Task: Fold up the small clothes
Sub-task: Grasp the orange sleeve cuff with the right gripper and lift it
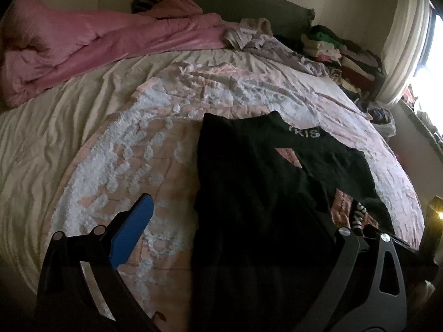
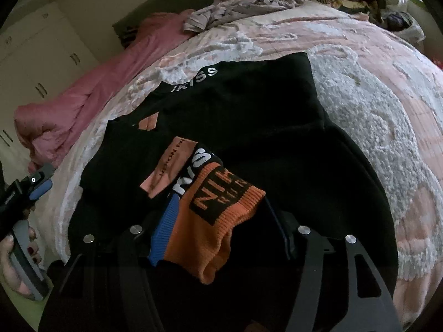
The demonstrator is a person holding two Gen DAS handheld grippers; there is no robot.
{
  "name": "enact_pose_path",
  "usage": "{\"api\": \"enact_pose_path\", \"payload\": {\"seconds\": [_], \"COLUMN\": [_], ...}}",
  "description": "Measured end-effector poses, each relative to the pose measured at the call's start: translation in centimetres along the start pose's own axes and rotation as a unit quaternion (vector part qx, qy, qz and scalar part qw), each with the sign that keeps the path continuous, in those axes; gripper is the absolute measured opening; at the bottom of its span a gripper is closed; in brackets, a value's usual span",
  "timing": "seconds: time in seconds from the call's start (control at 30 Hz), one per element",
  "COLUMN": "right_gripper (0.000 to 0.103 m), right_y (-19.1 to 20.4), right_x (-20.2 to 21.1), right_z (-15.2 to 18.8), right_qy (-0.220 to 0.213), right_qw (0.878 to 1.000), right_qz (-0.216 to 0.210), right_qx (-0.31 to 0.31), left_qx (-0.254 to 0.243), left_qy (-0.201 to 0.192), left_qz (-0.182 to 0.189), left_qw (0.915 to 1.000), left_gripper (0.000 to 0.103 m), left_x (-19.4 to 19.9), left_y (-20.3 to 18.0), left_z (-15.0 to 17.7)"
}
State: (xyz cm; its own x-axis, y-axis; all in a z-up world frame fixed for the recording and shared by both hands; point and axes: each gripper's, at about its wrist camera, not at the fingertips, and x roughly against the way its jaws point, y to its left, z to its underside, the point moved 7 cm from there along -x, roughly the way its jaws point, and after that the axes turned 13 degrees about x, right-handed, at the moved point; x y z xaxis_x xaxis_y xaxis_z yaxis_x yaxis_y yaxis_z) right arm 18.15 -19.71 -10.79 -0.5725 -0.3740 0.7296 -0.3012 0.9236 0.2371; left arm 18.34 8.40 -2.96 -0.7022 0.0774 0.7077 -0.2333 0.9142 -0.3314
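A black garment (image 1: 263, 182) with white "KISS" lettering and pink patches lies spread on the bed; it also shows in the right wrist view (image 2: 243, 116). My left gripper (image 1: 221, 221) is open over the garment's near left edge, with one blue finger pad (image 1: 133, 232) over the bedspread and the other finger dark against the cloth. My right gripper (image 2: 218, 221) holds an orange ribbed cuff (image 2: 221, 213) with black lettering between its fingers, above the black garment. The left gripper also shows at the left edge of the right wrist view (image 2: 36, 188).
A pink and white tufted bedspread (image 1: 166, 127) covers the bed. A pink duvet (image 1: 83, 47) is bunched at the far left. A crumpled lilac garment (image 1: 249, 36) lies at the head of the bed. Stacked clothes (image 1: 340, 55) sit at the far right by a curtain.
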Motion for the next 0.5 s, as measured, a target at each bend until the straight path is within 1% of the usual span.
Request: {"api": "enact_pose_path", "payload": {"seconds": [0.07,0.17,0.2,0.23,0.33,0.43,0.5], "right_gripper": [0.045,0.028,0.016,0.014,0.012,0.012,0.012], "right_y": [0.1,0.3,0.4,0.7,1.4,2.2,2.8], "right_x": [-0.2,-0.4,-0.4,-0.4,0.2,1.6,2.8], "right_z": [-0.1,-0.3,-0.3,-0.4,-1.0,-2.5,-4.2], "right_qy": [-0.002,-0.009,-0.012,-0.016,-0.027,-0.051,-0.073], "right_qw": [1.000,1.000,1.000,0.999,0.998,0.996,0.992], "right_qz": [0.002,-0.010,-0.017,-0.028,-0.019,-0.011,-0.003], "right_qx": [0.010,0.014,0.016,0.019,0.044,0.075,0.102], "left_qx": [-0.003,-0.007,-0.007,-0.007,-0.005,0.003,0.008], "left_qy": [0.002,0.006,0.006,0.006,0.002,-0.003,-0.005], "left_qz": [-0.001,-0.003,-0.004,-0.006,-0.009,-0.011,-0.012], "left_qw": [1.0000,1.0000,0.9999,0.9999,0.9999,0.9999,0.9999], "left_gripper": [0.093,0.093,0.093,0.093,0.093,0.093,0.093], "left_x": [-0.3,-0.8,-0.9,-1.0,-1.0,-1.0,-1.0], "left_y": [0.0,-0.1,-0.1,0.0,0.3,0.8,1.2], "left_z": [0.2,0.5,0.6,0.6,0.4,0.0,-0.3]}}
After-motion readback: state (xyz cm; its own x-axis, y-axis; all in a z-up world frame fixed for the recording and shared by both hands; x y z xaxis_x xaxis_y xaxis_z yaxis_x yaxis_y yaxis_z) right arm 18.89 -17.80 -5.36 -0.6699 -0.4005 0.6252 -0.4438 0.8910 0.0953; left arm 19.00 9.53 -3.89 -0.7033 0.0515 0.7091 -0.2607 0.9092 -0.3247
